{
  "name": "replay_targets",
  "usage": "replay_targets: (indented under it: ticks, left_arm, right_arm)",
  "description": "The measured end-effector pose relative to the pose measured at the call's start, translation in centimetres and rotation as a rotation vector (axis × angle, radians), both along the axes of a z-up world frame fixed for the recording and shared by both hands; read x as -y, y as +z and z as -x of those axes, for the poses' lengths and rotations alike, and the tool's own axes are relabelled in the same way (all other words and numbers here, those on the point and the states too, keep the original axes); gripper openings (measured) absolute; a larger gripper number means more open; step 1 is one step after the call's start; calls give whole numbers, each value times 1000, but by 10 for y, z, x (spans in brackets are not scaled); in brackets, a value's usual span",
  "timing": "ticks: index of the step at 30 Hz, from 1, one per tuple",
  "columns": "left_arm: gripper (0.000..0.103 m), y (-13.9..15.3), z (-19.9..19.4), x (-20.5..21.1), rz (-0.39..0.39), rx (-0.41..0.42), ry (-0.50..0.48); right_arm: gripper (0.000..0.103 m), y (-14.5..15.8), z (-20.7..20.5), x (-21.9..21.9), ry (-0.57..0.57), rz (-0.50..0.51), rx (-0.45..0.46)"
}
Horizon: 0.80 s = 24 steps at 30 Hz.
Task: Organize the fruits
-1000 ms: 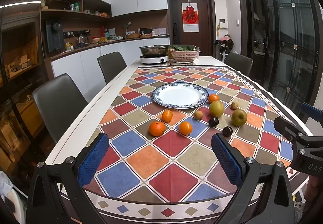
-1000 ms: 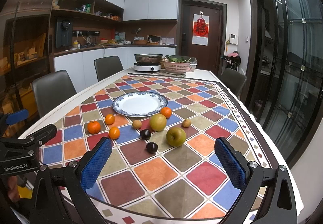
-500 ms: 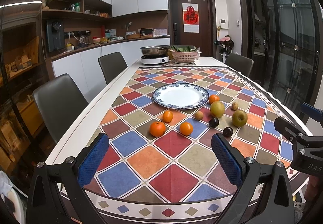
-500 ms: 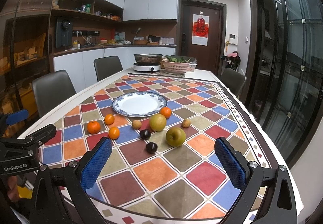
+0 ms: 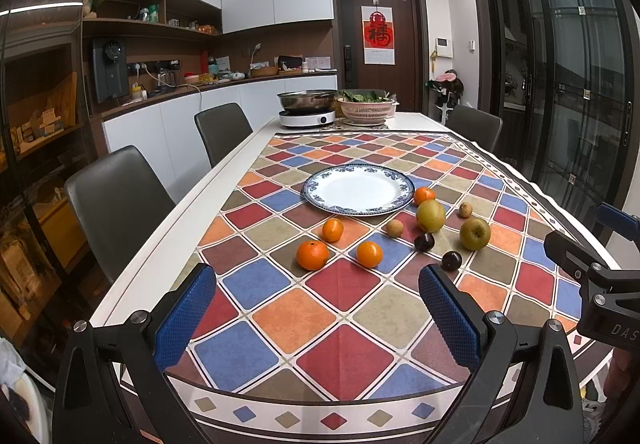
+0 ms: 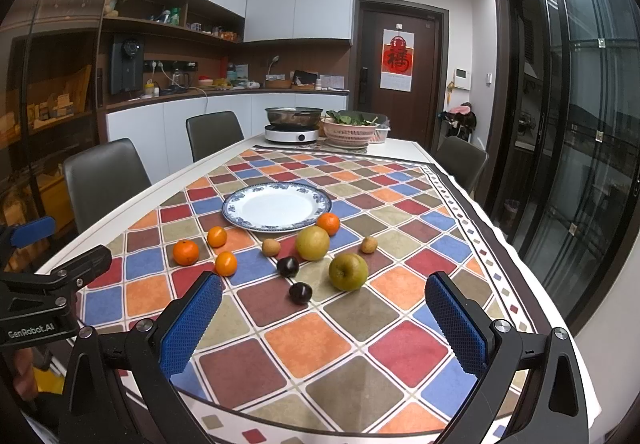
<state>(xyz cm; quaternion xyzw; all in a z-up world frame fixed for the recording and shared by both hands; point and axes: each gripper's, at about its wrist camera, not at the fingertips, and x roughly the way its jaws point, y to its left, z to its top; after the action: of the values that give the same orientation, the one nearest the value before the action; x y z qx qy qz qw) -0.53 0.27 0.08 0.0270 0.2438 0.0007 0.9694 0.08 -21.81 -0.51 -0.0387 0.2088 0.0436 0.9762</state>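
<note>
A white plate with a blue rim [image 5: 358, 192] [image 6: 277, 205] lies bare on the checkered tablecloth. In front of it lie several oranges, among them the nearest left one [image 5: 312, 254] [image 6: 185, 252], a yellow pear [image 5: 430, 215] [image 6: 312, 242], a green apple [image 5: 475, 234] [image 6: 348, 271], two dark plums [image 5: 451, 260] [image 6: 300, 292] and small brown fruits [image 5: 394, 228] [image 6: 271, 247]. My left gripper [image 5: 316, 318] is open and empty above the table's near edge. My right gripper [image 6: 324, 322] is open and empty, to the right of it.
An induction cooker with a steel pot [image 5: 307, 108] and a pink basket of greens [image 5: 366, 106] stand at the table's far end. Dark chairs [image 5: 120, 199] line the left side, and one [image 6: 460, 159] stands at the far right. Glass doors run along the right.
</note>
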Motion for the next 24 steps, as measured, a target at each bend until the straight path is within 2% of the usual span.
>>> replay_targets:
  ticks: [24]
  left_arm:
    - [103,-7,-7,-2,0,-24,-20]
  right_arm:
    - [102,-6,-5,-4,11,5,-24]
